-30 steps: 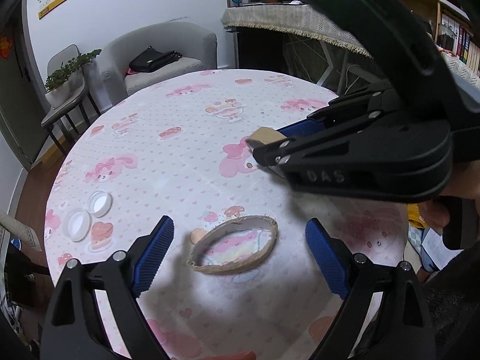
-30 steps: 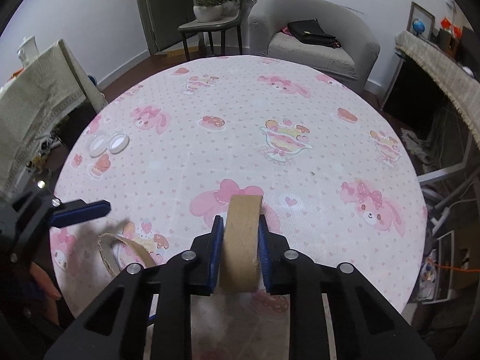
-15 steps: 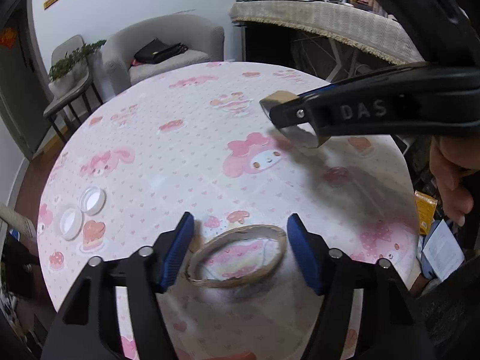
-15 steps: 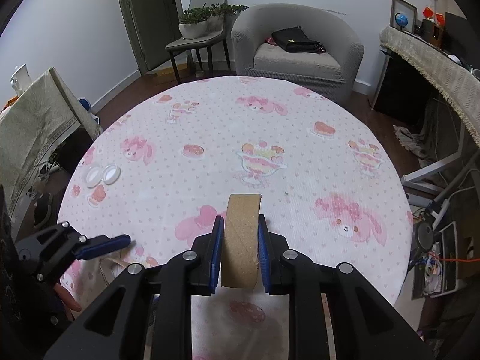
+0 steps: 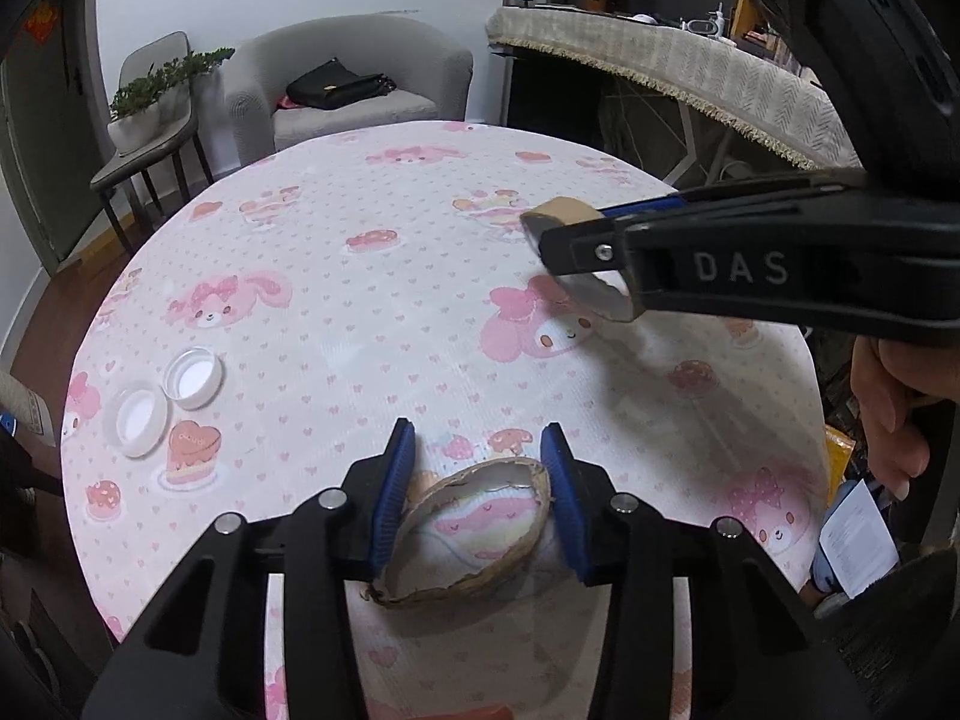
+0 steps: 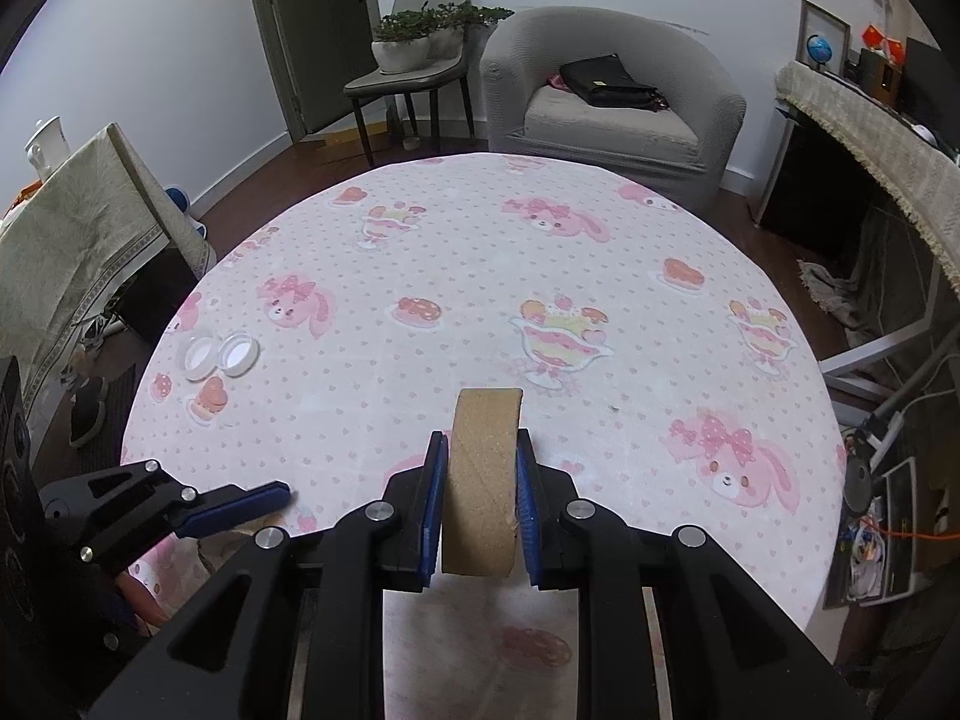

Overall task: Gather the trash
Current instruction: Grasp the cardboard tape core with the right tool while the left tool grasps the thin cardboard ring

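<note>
Progress is about half: right gripper [image 6: 479, 501] grasps the brown cardboard tape core [image 6: 483, 480]; left gripper [image 5: 477, 495] squeezes the torn cardboard ring [image 5: 468, 531]. Two white plastic caps [image 5: 159, 399] wait at 9 o'clock on the round pink tablecloth [image 5: 372, 300].

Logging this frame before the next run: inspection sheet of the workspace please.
Surface: round table, pink cartoon-print cloth.
Job's things: flattened cardboard ring between the left tool's pads; thick cardboard ring clamped upright in the right tool.
Clutter: two white caps side by side near the table's left edge.
Grippers: left tool closed on the flattened ring, squashing it; right tool shut.
Cables: wires and power strip on the floor, right.
Surroundings: grey armchair with black bag, planter on a chair.
</note>
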Motion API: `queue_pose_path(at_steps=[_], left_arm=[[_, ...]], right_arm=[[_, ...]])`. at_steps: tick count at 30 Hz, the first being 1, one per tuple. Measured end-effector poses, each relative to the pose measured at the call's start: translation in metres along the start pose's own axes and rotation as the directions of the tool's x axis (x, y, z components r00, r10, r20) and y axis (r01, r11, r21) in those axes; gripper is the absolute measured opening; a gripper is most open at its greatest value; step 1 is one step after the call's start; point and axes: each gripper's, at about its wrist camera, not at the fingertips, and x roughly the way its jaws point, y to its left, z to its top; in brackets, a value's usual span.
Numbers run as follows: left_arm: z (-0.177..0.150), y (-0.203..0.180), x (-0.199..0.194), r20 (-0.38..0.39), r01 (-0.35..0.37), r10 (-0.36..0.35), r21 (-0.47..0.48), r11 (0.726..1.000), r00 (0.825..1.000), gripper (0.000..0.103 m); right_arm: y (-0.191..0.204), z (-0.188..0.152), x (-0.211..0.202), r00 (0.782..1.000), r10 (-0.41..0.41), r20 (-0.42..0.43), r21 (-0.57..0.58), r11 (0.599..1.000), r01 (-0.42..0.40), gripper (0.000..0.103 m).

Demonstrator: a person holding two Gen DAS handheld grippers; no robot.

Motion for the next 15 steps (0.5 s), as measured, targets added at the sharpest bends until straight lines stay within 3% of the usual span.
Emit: queue_pose_path(at_steps=[1,3,9,15], left_arm=[[-0.001,-0.001,-0.001,-0.001,0.000,0.000,0.005,1.000,1.000,0.058],[-0.004,-0.001,-0.002,0.001,-0.005,0.005,0.008,1.000,1.000,0.061],[-0.013,0.001,-0.006,0.016,-0.019,0.019,0.035,0.999,1.000,0.059],[-0.019,0.006,-0.011,0.040,-0.023,0.022,0.025,0.999,0.999,0.046]], right_arm=[[0.001,0.001,0.000,1.000,0.000,-0.001,-0.001,1.000,0.000,0.022],[0.005,0.004,0.000,1.000,0.002,0.001,-0.006,1.000,-0.002,0.022],[0.009,0.012,-0.003,1.000,0.005,0.018,-0.005,1.000,-0.005,0.022],[0.007,0.020,-0.002,1.000,0.004,0.027,0.018,1.000,-0.005,0.022]])
